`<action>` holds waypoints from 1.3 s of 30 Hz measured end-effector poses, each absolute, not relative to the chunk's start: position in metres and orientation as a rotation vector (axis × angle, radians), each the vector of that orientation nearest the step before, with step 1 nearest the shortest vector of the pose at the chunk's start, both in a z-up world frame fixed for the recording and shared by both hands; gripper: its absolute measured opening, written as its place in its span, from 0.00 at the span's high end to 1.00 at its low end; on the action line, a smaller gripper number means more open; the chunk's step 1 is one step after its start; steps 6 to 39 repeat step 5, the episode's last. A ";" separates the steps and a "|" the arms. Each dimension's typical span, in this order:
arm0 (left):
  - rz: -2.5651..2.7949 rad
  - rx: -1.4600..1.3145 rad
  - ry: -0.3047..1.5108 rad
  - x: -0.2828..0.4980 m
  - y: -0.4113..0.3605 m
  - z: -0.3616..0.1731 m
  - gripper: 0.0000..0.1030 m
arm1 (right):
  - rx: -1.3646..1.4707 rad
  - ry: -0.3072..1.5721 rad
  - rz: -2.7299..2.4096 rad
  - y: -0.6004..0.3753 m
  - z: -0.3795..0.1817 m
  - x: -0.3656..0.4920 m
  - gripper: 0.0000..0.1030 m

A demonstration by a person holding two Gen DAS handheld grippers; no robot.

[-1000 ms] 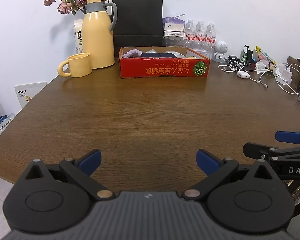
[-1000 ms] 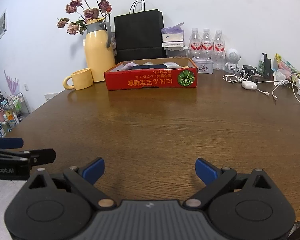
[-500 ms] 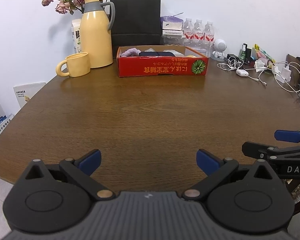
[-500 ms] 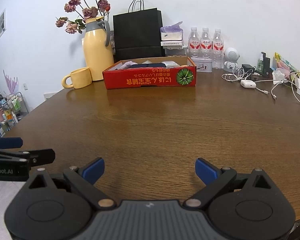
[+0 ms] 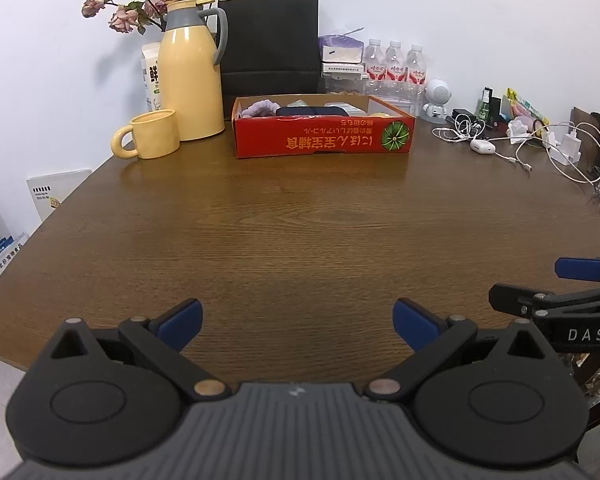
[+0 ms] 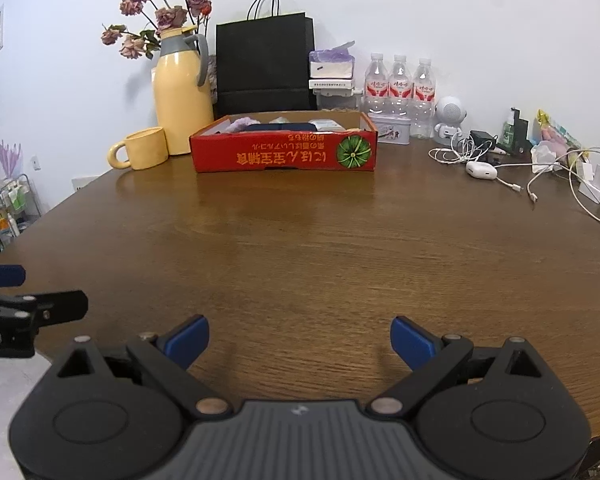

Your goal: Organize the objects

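A red cardboard box (image 5: 323,139) stands at the far side of the brown table (image 5: 300,240); it also shows in the right wrist view (image 6: 286,154). Inside it lie a purple soft item (image 5: 256,107), a dark navy item (image 5: 312,111) and other small things, partly hidden by the box wall. My left gripper (image 5: 298,325) is open and empty over the near table edge. My right gripper (image 6: 299,338) is open and empty, level with it on its right. Each gripper shows at the edge of the other's view.
A yellow jug (image 5: 191,80) with dried roses and a yellow mug (image 5: 152,134) stand left of the box. A black paper bag (image 5: 270,40), three water bottles (image 5: 394,66) and a small white robot figure (image 5: 437,98) line the wall. White cables and chargers (image 5: 540,144) lie at the right.
Both views have shifted slightly, with the box and jug a little higher and farther in frame. Both grippers stay open and empty.
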State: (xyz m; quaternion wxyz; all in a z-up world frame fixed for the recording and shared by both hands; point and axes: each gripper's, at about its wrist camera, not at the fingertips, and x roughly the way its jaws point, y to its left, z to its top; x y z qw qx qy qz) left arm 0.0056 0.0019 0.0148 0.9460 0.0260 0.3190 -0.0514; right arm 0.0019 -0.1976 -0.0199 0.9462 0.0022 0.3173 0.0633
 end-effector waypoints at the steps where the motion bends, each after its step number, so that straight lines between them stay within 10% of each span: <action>1: -0.105 0.050 0.650 0.006 0.002 0.015 0.00 | -0.003 0.654 0.125 -0.197 -0.020 0.003 0.05; 39: -0.124 0.042 0.645 0.006 0.003 0.014 0.00 | -0.012 0.648 0.108 -0.198 -0.018 0.004 0.05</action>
